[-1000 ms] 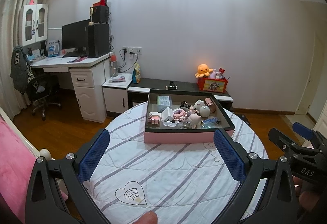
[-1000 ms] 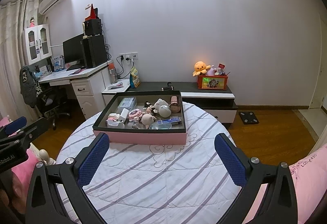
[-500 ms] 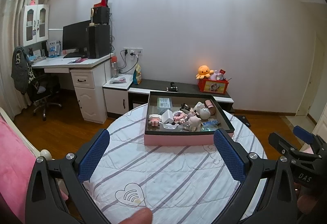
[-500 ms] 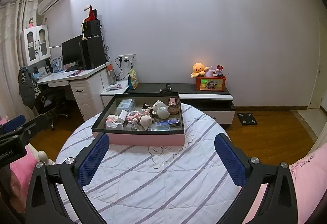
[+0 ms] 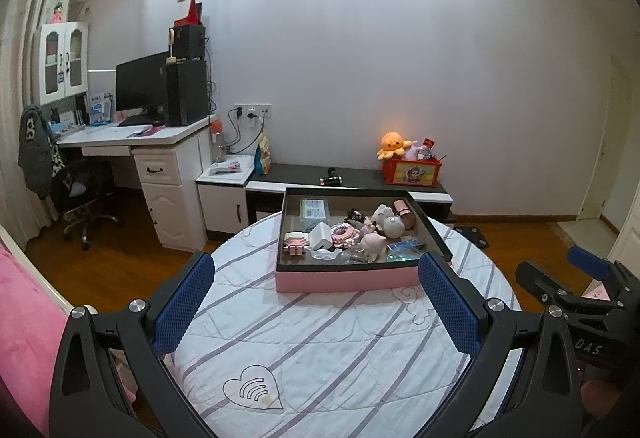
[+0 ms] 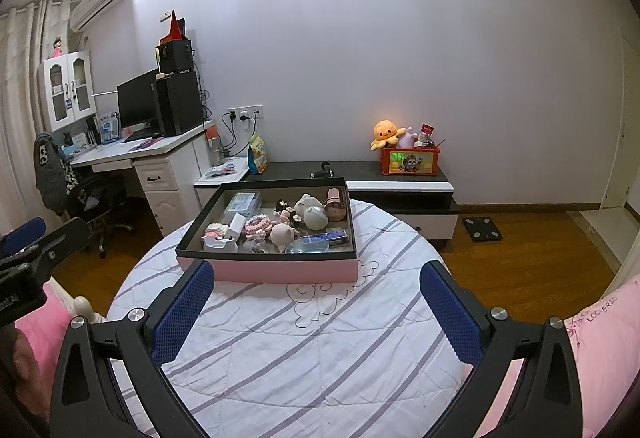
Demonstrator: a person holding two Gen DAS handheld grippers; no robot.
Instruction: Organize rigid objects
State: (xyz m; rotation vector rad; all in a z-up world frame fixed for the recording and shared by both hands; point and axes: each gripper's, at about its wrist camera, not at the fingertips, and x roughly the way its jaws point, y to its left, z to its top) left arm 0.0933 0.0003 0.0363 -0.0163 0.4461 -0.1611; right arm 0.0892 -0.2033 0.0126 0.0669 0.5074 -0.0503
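Two claws, left (image 5: 316, 302) and right (image 6: 314, 302), both spread wide and empty, held over the round striped quilted tabletop (image 6: 304, 350). One shallow pink-sided, black-rimmed cardboard tray (image 6: 280, 270) sits at the far edge, crowded with small figurines, boxes and a white egg-shaped toy (image 6: 314, 216). Risk: tight packing may let a claw nudge neighbours or pinch two pieces together.

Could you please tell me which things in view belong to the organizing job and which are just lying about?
Job in hand:
- pink box on the round table
- small items in it: blue pack, white egg-shaped case, pig figure
- left claw and right claw, both open and empty

Lying about:
- orange octopus plush
- red toy bin
- monitor
- floor scale
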